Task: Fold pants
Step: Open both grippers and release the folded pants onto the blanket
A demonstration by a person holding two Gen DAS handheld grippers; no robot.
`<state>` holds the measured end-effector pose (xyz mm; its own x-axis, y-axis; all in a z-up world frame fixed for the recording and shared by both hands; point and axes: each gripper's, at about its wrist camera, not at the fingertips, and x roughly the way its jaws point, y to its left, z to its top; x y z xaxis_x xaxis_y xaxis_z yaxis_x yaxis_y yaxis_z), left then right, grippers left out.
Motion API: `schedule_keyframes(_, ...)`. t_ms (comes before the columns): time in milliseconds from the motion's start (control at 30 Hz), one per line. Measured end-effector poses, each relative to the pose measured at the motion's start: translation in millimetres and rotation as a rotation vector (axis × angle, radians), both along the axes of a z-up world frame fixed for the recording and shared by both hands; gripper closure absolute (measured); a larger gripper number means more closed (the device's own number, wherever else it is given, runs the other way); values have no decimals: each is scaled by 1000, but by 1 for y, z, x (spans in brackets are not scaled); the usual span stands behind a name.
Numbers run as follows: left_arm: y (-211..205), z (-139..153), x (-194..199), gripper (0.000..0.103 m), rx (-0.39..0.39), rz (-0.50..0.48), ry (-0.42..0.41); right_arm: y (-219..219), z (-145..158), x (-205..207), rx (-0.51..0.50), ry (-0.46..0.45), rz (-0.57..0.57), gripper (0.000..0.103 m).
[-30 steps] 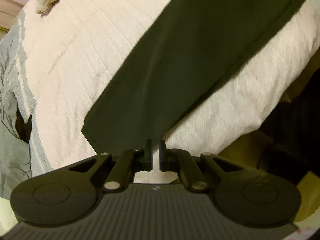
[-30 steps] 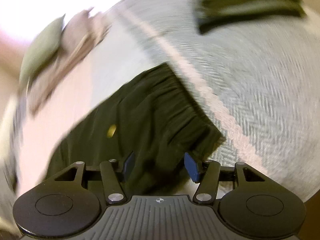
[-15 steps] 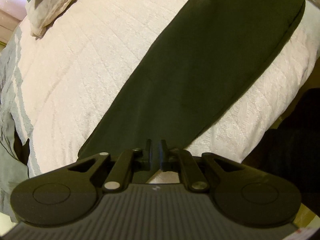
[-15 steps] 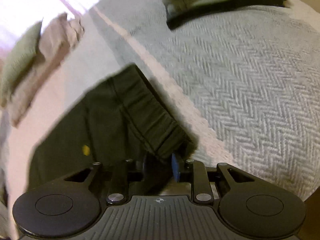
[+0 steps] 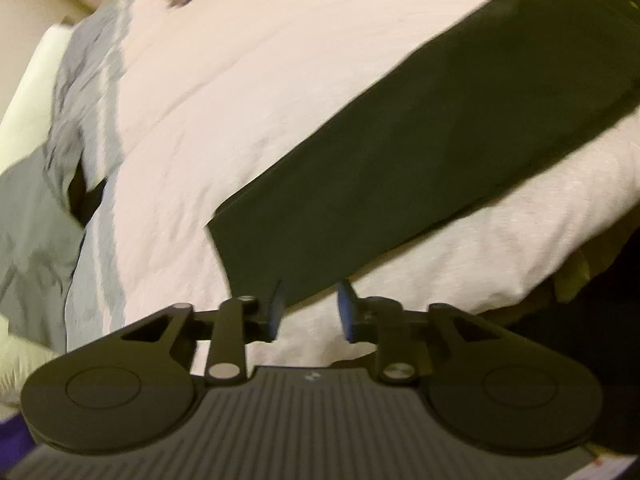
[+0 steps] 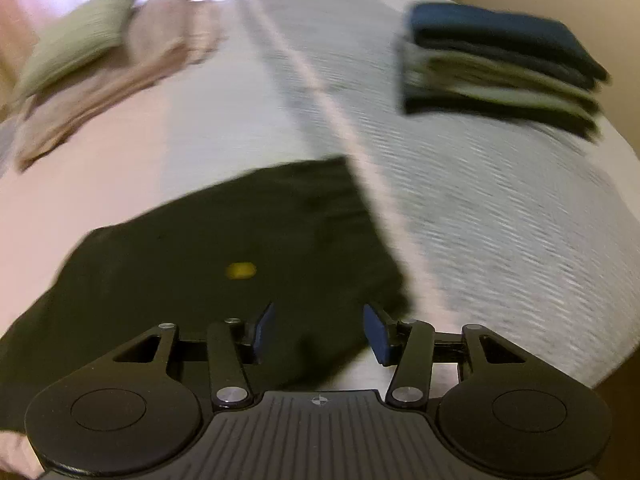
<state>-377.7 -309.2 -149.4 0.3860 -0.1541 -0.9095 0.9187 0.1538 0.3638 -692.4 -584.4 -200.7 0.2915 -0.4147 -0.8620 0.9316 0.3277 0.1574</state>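
A: Where are the pants [image 5: 420, 168]?

B: Flat on the bed [image 5: 224, 92], one dark pair, legs seemingly laid together in a long strip. The leg end lies in front of the left tongs [image 5: 308, 304]; the gathered waistband lies just ahead of the right tongs [image 6: 318, 332].

A: Are the tongs holding anything?

B: No. Both are spread, with nothing pinched. In each view the cloth's corner sits in or under the gap, but I can't tell if the pads touch it.

A: How will it handle?

B: I'd judge it soft, light and limp; it'll sag and drag on the quilt. Take the hem corner with the left, the waistband corner with the right, pinching all the layers.

A: What else is there?

B: One stack [image 6: 500, 68] of folded clothes, well apart from the pants; I can't count its pieces through the blur. One green pillow [image 6: 80, 36] on a crumpled beige cloth [image 6: 120, 80].
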Motion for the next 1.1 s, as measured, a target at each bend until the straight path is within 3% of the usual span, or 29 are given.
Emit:
schedule_keyframes(133,11,-5,46,66,-40,60,30,30,4,67,-1,-17,161,56)
schedule_keyframes(200,13,-10,74,51,-66,54,55,51,2,108,0,-5,242,56)
schedule_keyframes(267,14,-16,100,45,-95,30,79,73,0,145,2,4,279,56)
schedule_keyframes(367,8,-36,148,45,-142,13,154,109,-10,190,18,31,270,56)
schedule_keyframes(533,-13,-75,212,45,-220,-18,358,162,-23,257,22,89,276,56)
schedule_keyframes(633,-24,-99,235,54,-207,-25,469,180,-32,285,34,107,261,55)
schedule_keyframes(667,-26,-103,239,67,-191,-47,494,186,-33,292,39,114,257,55)
schedule_keyframes(767,-25,-99,245,89,-171,-124,495,201,-29,310,31,130,249,55)
schedule_keyframes(967,-23,-71,263,92,-299,-198,478,206,-25,334,24,140,233,55)
schedule_keyframes(1100,-28,-99,267,92,-208,-194,528,199,-27,341,29,139,215,55)
